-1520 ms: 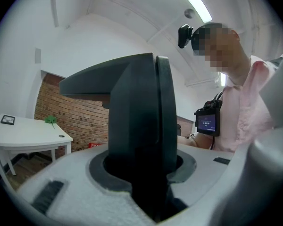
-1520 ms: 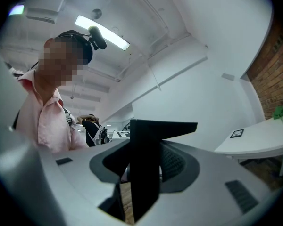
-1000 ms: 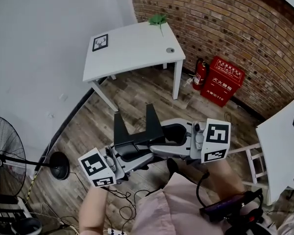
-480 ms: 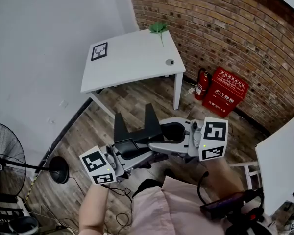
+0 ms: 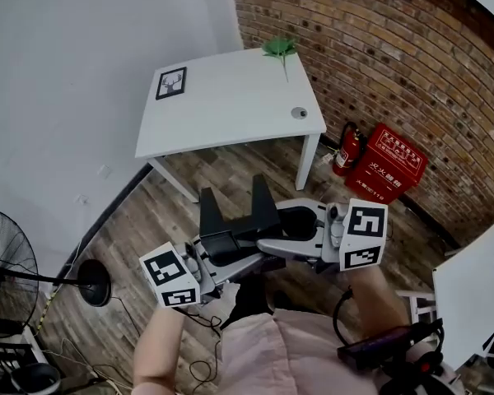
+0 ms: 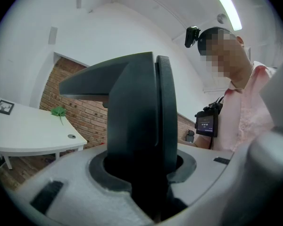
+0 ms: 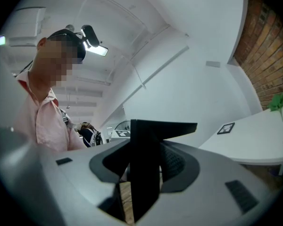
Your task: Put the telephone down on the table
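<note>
My left gripper (image 6: 142, 166) and right gripper (image 7: 144, 171) face each other. Each has its narrow-set jaws clamped on the black telephone (image 5: 262, 208), which is held in the air between them. The white table (image 5: 230, 97) stands well apart, to the left gripper's left and the right gripper's right.

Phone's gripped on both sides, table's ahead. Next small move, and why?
Probably carry the telephone forward toward the white table. The left gripper and right gripper hold it in the air over the wooden floor, short of the tabletop, whose near part looks bare.
</note>
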`<move>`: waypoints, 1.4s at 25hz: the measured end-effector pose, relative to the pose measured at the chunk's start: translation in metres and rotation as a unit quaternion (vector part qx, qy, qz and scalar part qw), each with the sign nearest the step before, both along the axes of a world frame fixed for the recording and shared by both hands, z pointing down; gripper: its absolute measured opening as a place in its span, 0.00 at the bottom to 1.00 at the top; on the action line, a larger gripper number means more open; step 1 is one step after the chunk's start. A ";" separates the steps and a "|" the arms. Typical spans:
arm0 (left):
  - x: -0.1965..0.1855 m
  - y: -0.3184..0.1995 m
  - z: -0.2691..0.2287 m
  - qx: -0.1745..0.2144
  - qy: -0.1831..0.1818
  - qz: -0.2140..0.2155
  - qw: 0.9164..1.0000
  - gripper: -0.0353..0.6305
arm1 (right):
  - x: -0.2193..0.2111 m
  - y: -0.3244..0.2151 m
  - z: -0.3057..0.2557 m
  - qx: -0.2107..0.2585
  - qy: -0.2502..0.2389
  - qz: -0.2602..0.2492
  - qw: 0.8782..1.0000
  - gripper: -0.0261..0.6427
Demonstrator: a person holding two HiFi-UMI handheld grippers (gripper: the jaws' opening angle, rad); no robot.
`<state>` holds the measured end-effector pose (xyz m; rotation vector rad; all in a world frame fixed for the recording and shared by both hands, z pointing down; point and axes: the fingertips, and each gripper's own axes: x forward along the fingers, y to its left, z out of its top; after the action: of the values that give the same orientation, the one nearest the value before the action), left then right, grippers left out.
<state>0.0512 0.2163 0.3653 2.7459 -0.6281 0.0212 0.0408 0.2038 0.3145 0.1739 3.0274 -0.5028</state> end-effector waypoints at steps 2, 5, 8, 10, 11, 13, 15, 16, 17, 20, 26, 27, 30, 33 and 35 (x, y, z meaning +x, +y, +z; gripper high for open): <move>-0.012 -0.020 0.005 -0.005 0.002 0.003 1.000 0.30 | -0.013 -0.021 0.005 -0.006 0.004 0.003 1.000 0.31; -0.029 -0.053 0.011 -0.012 0.004 0.007 1.000 0.30 | -0.030 -0.054 0.011 -0.014 0.005 0.009 1.000 0.31; -0.050 -0.089 0.012 -0.015 0.002 0.013 1.000 0.30 | -0.050 -0.091 0.012 -0.015 0.005 0.015 1.000 0.31; -0.066 -0.113 0.011 -0.017 0.003 0.019 1.000 0.30 | -0.066 -0.115 0.011 -0.017 0.004 0.021 1.000 0.31; -0.074 -0.123 0.010 -0.018 0.002 0.022 1.000 0.30 | -0.075 -0.126 0.011 -0.018 0.003 0.024 1.000 0.31; -0.090 -0.142 0.010 -0.019 -0.002 0.028 0.999 0.30 | -0.090 -0.145 0.010 -0.021 0.004 0.028 0.999 0.31; -0.104 -0.162 0.008 -0.016 -0.005 0.034 0.999 0.30 | -0.104 -0.164 0.009 -0.020 0.004 0.032 0.999 0.31; -0.110 -0.172 0.007 -0.014 -0.005 0.036 0.999 0.30 | -0.110 -0.175 0.008 -0.017 0.004 0.034 0.999 0.31; -0.117 -0.183 0.006 -0.012 -0.004 0.038 0.999 0.30 | -0.116 -0.185 0.006 -0.014 0.004 0.037 0.999 0.31; -0.135 -0.211 0.003 -0.007 0.000 0.042 0.999 0.30 | -0.135 -0.213 0.003 -0.007 0.005 0.046 0.999 0.31; -0.157 -0.251 0.000 -0.003 0.010 0.051 0.999 0.30 | -0.157 -0.252 -0.001 -0.001 0.010 0.062 0.998 0.31; -0.158 -0.256 0.001 -0.003 0.010 0.054 0.998 0.30 | -0.158 -0.257 -0.001 -0.002 0.011 0.065 0.998 0.31; -0.159 -0.268 0.002 -0.008 0.010 0.062 0.998 0.30 | -0.159 -0.270 0.002 -0.006 0.012 0.073 0.997 0.31; -0.159 -0.278 0.008 -0.015 0.009 0.067 0.998 0.30 | -0.159 -0.280 0.008 -0.015 0.014 0.077 0.997 0.31; -0.160 -0.284 0.014 -0.022 0.010 0.067 0.997 0.30 | -0.159 -0.288 0.013 -0.021 0.015 0.079 0.997 0.31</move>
<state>-0.1086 -0.0680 0.3791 2.7369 -0.4330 0.0391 -0.1182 -0.0841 0.3276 -0.0747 3.0224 -0.5590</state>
